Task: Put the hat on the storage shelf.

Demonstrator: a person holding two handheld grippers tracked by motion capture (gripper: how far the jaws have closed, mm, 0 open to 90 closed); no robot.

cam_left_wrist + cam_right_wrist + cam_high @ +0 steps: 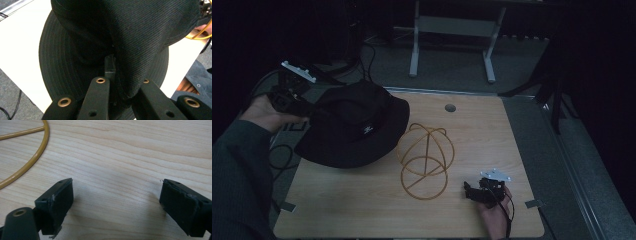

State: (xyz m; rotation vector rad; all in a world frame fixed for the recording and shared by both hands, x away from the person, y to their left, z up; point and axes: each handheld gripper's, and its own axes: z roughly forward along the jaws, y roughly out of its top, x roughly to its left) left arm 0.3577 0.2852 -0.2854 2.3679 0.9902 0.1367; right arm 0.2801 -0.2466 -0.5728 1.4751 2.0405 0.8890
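A light wooden table (362,210) fills the lower middle of the high view, and on it stand one black fabric bucket hat (357,125) at centre left and one yellow wire hat stand (426,161), a domed frame on a ring base, just right of it at the centre of the frame. The hat's brim reaches close to the stand's upper hoops, though the dim light makes it hard to say whether they touch. The hat carries one small white logo patch (368,130) on its crown; its writing is too small to read. The left gripper (304,102), at the upper left of the high view, has its jaws closed on the hat: in the left gripper view a fold of the dark twill cloth (130,85) is pinched between them at the bottom centre, and the crown bulges above, hiding most of the table behind it, with a sliver of the yellow stand at the right edge. The right gripper (469,191) sits low on the table at the lower right of the high view, near the stand's base ring; in the right gripper view its two jaws stand wide apart with bare wood between them, and a curve of the yellow ring (30,162) runs through the upper left corner. One round grey grommet (450,107) marks the tabletop near its far edge. Beyond the table, at the top of the frame, one grey metal desk frame (452,45) with two legs stands on the dark floor, and black cables (367,60) trail across the upper left.
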